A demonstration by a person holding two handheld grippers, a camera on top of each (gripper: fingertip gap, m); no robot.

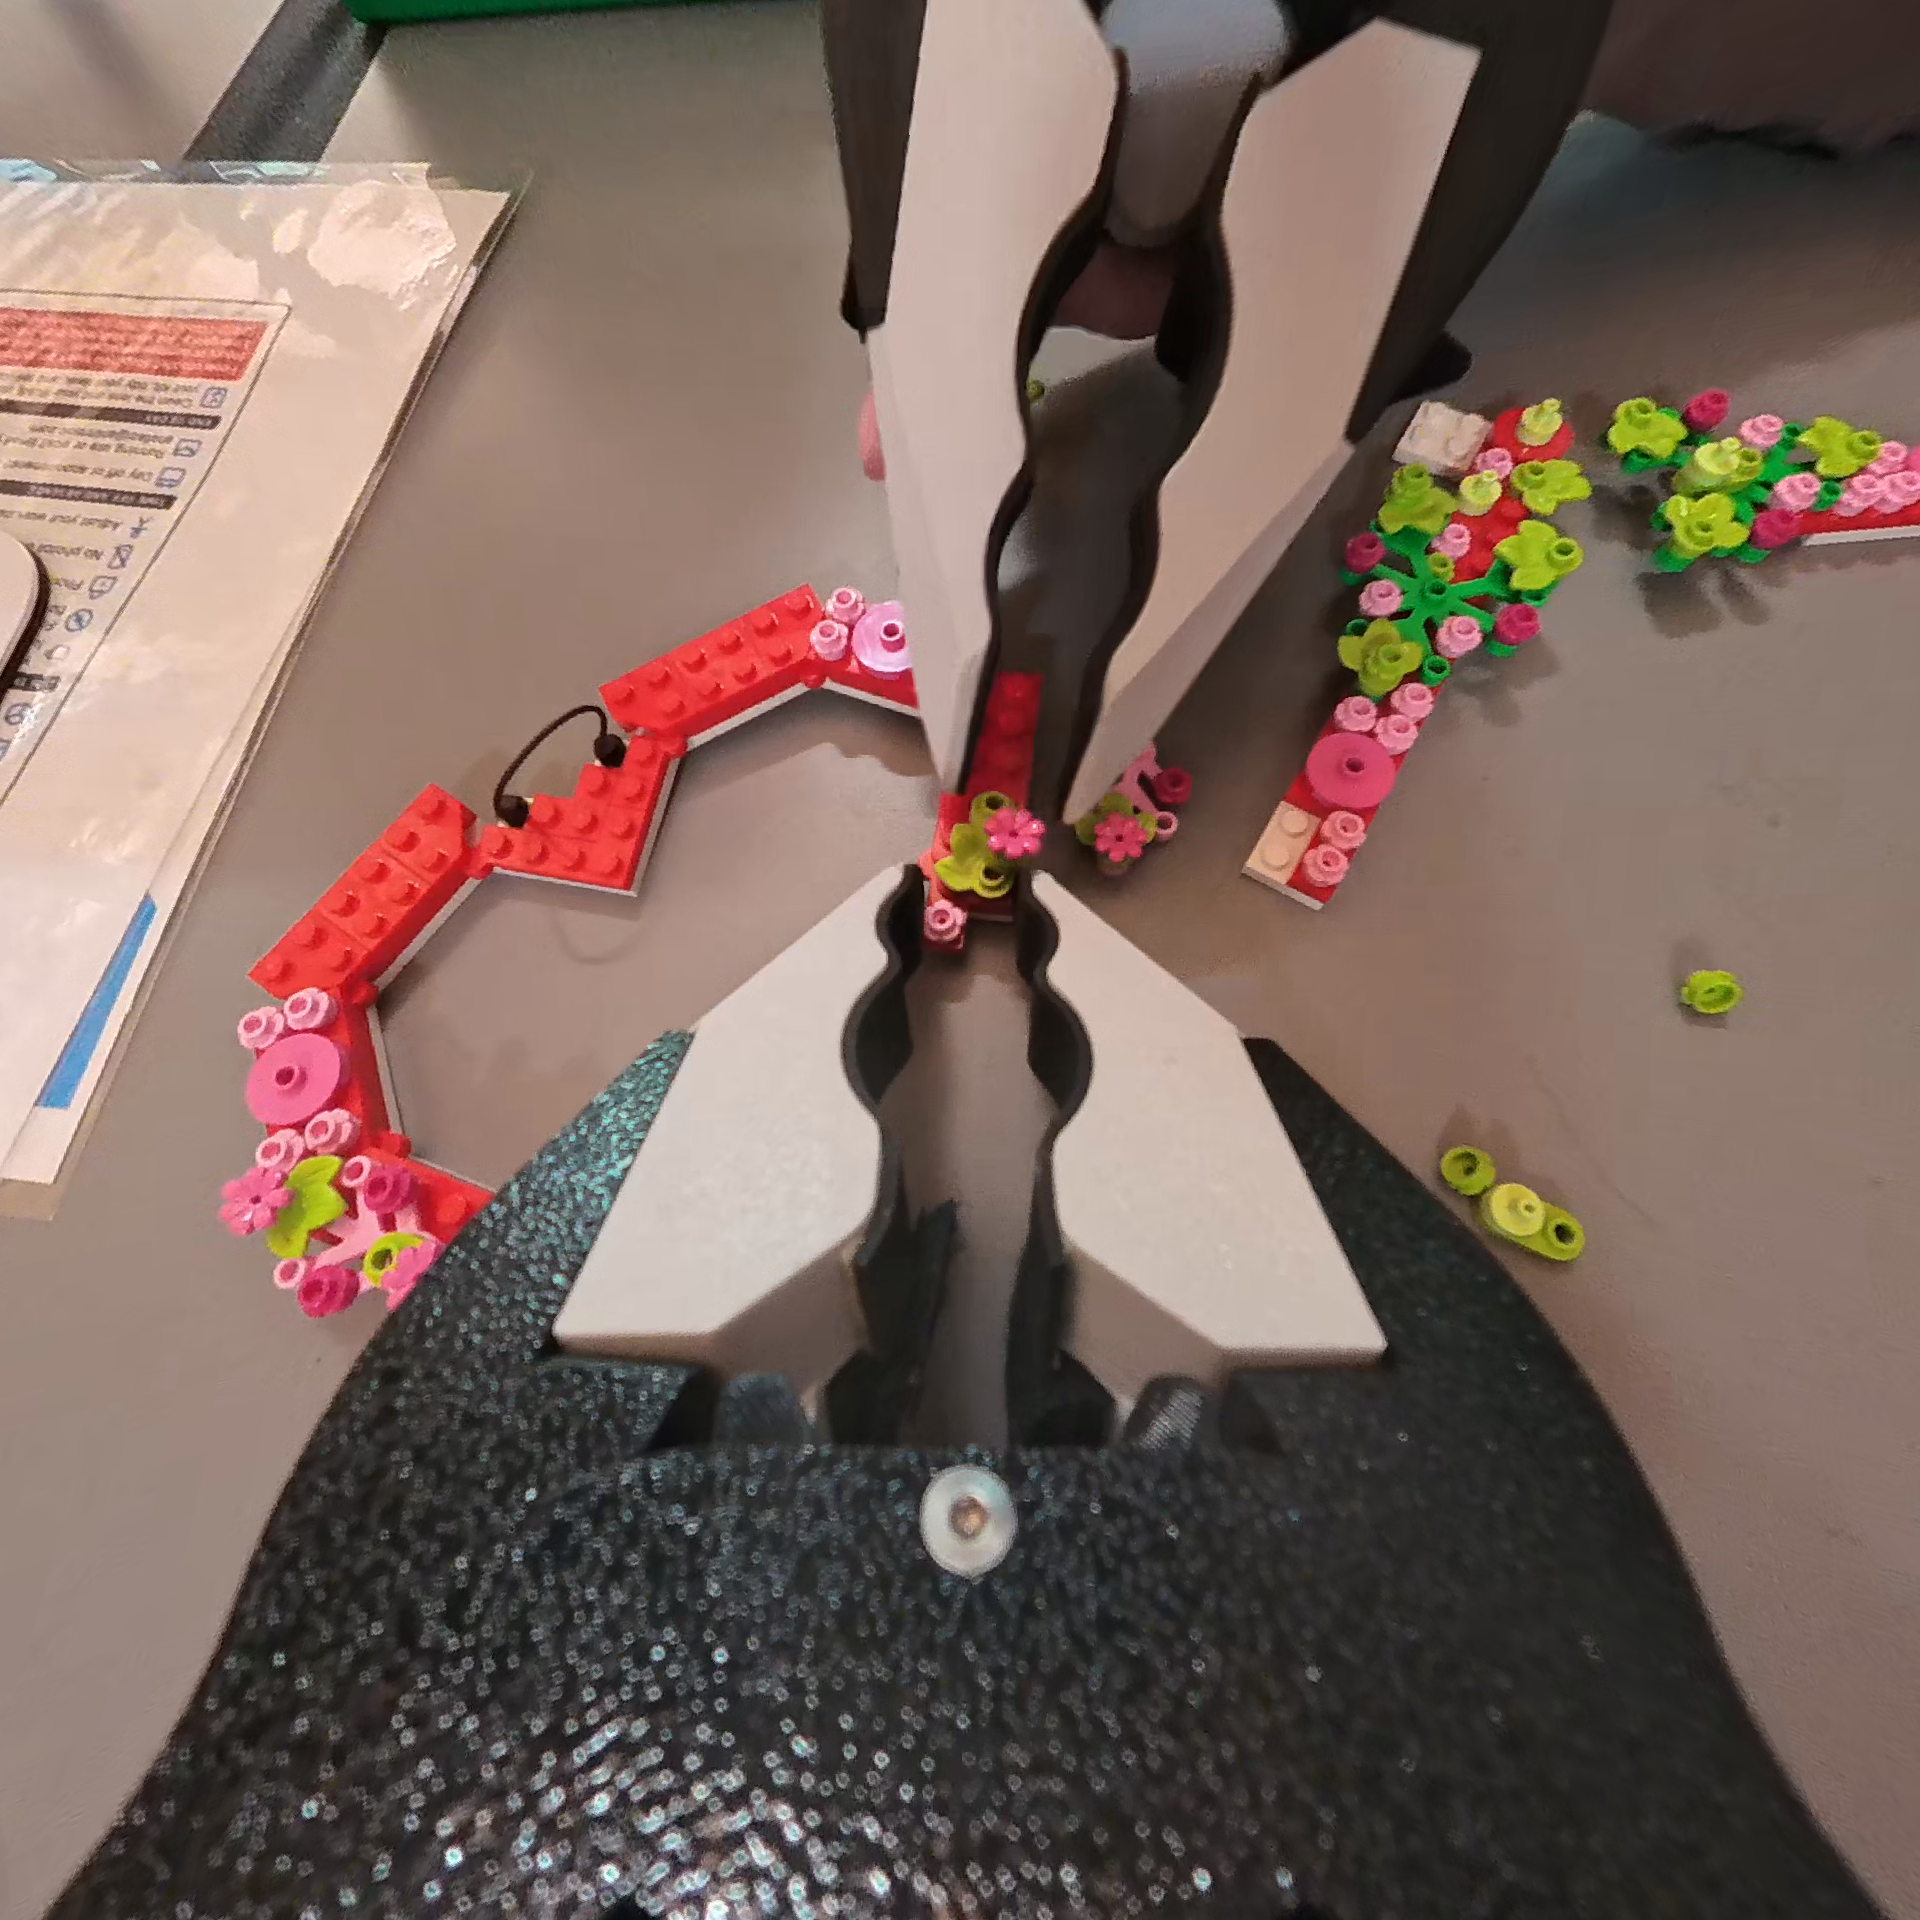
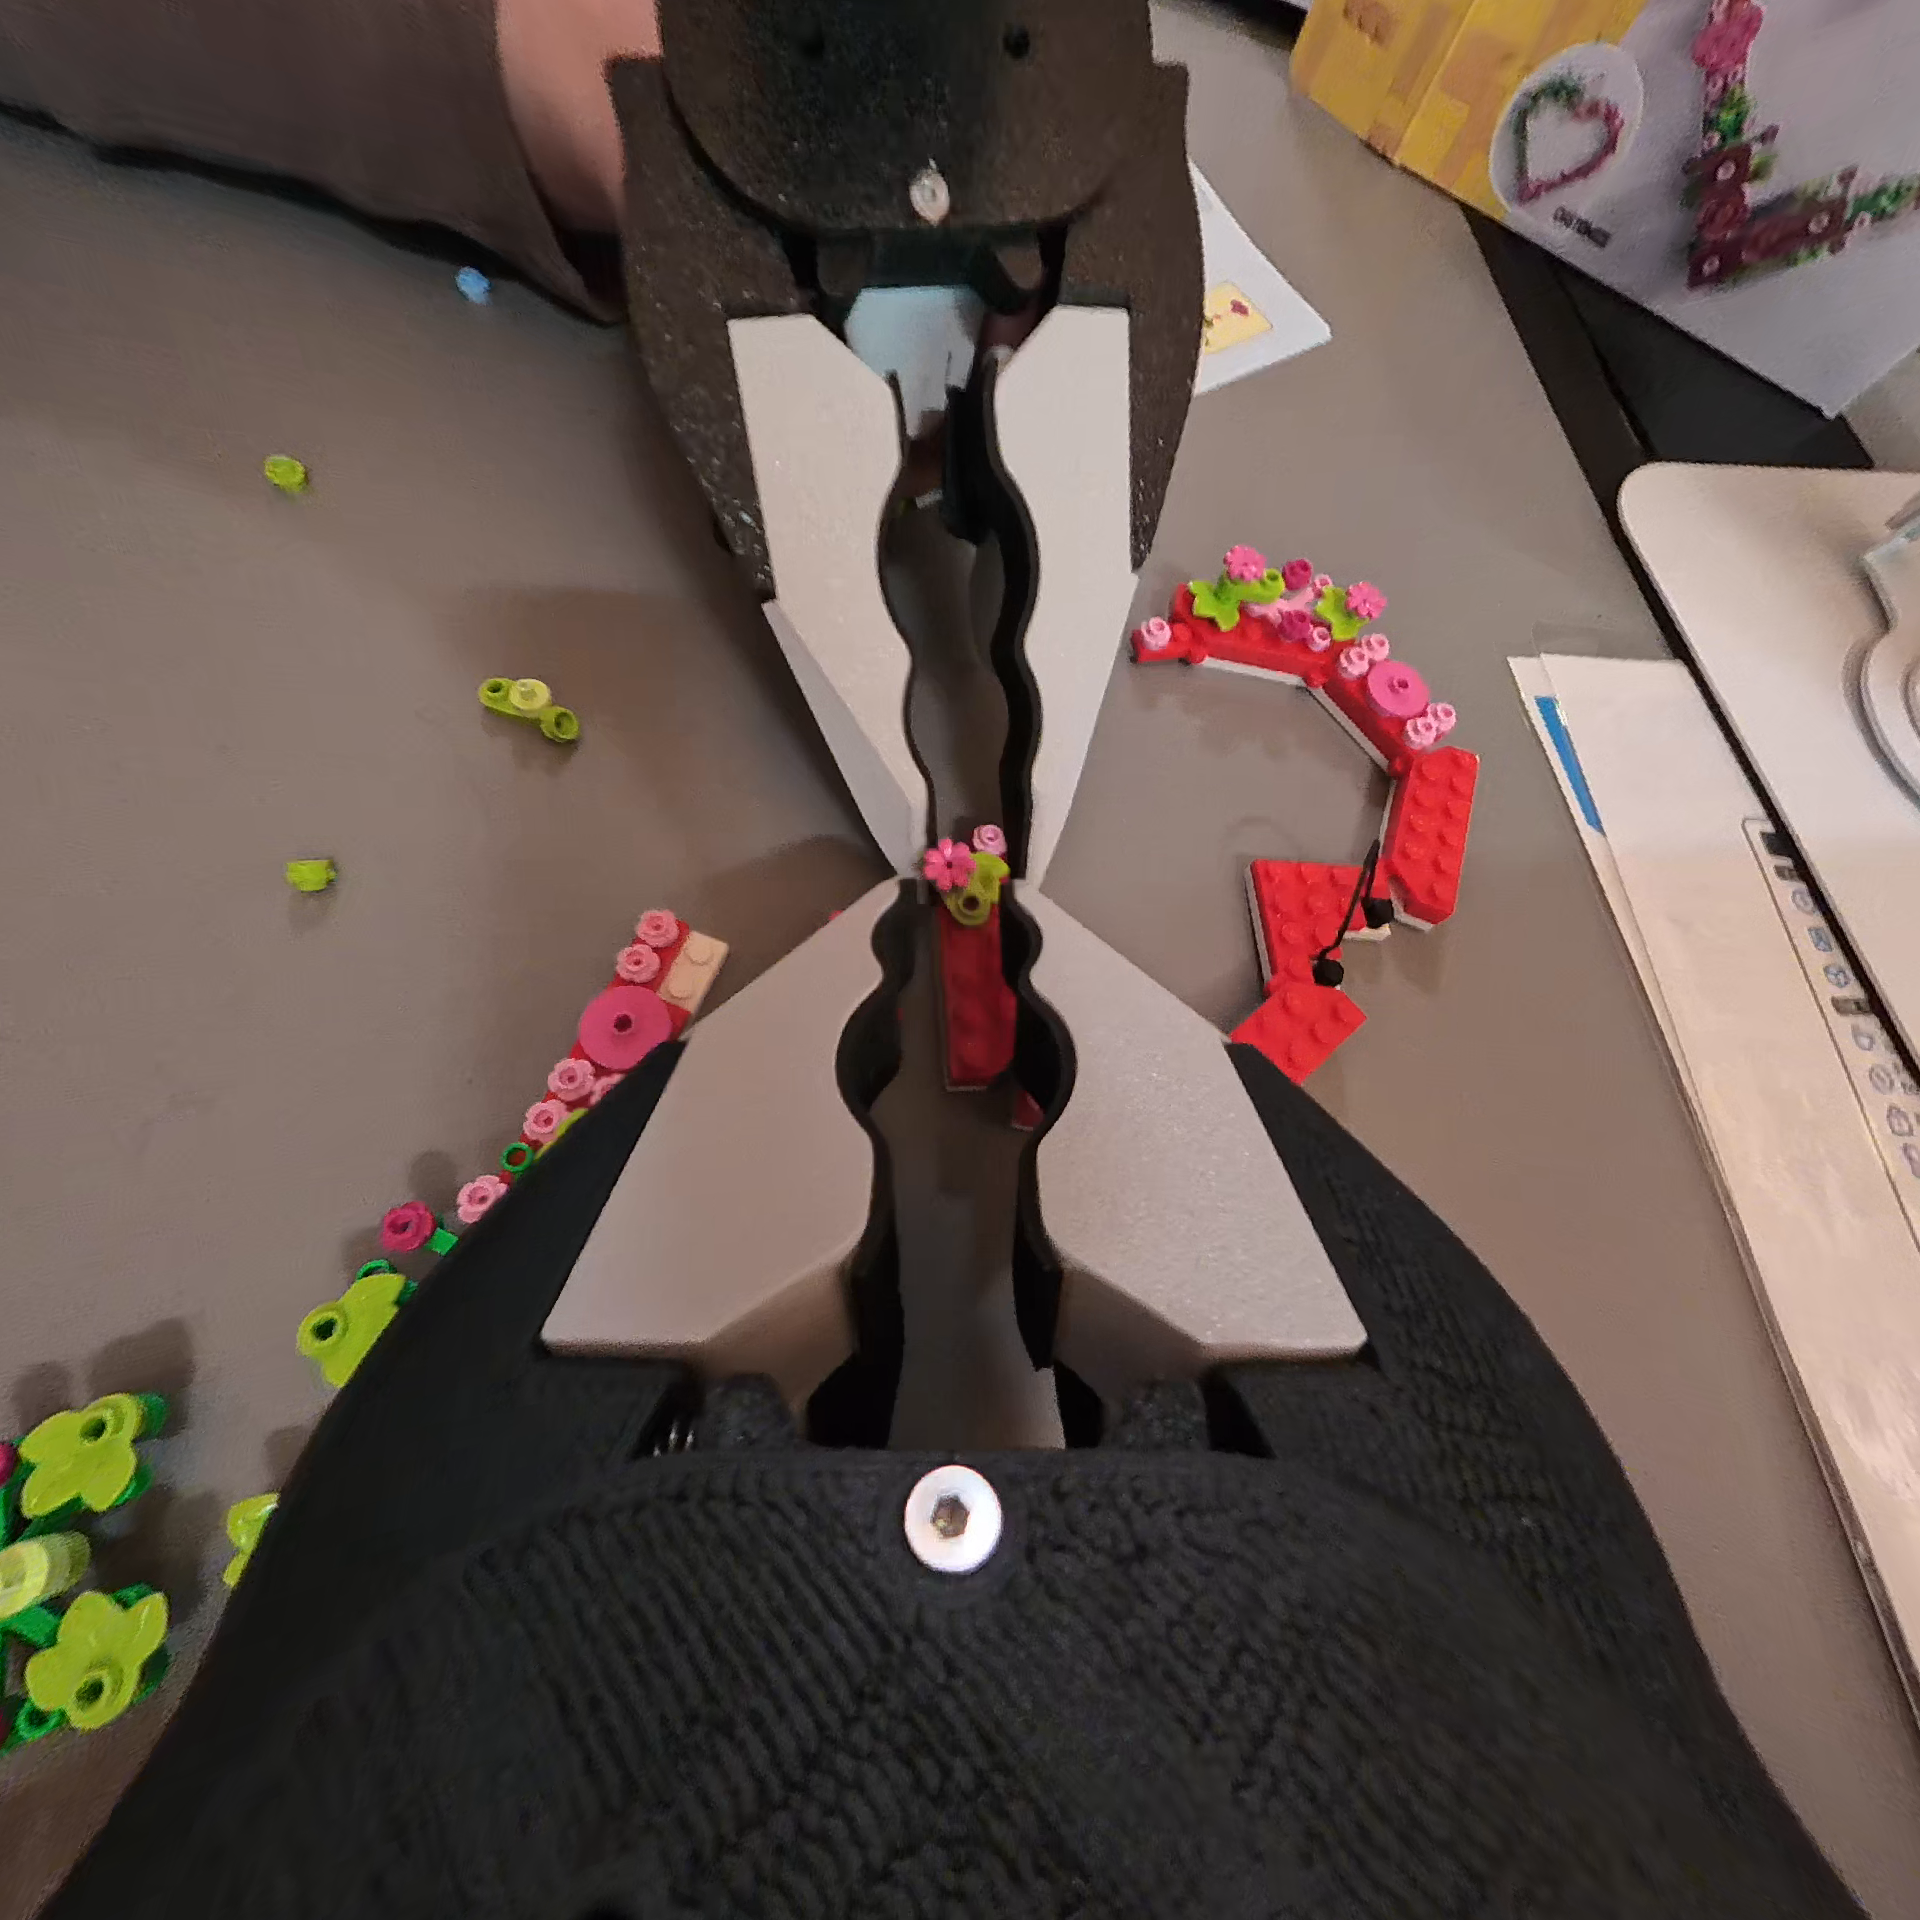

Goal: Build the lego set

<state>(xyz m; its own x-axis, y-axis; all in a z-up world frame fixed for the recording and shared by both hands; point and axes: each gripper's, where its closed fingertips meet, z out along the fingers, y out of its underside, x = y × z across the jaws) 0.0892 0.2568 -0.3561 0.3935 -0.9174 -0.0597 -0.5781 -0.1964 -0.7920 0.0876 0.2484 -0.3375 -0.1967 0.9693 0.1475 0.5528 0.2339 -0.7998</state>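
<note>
A: Lego strip (image 1: 1003,727), red plate with a white underside, sits between both claws, lifted a little off the tabletop (image 1: 665,436) by the look of it. Right claw (image 2: 961,894) pinches it along its long edges; the plate runs back between the jaws. Left claw (image 2: 971,847) is pressed in on the end carrying the pink flower (image 2: 947,862) and lime leaf (image 2: 977,902).

B: Which step?

A: My read: seating that flower cluster, or steadying the strip to join it on. Cannot tell which.

B: Where does it go?

A: Likely the curved red chain (image 1: 582,821), just left of the strip in the left wrist view, with a black cord loop (image 1: 551,753) on it. Right of the strip lies a decorated straight piece (image 1: 1403,644); loose lime studs (image 1: 1512,1205) farther right.

B: Next move needs?

A: Steady counter-pressure, studs lined up square, and a light grip so the flower isn't knocked off.
</note>
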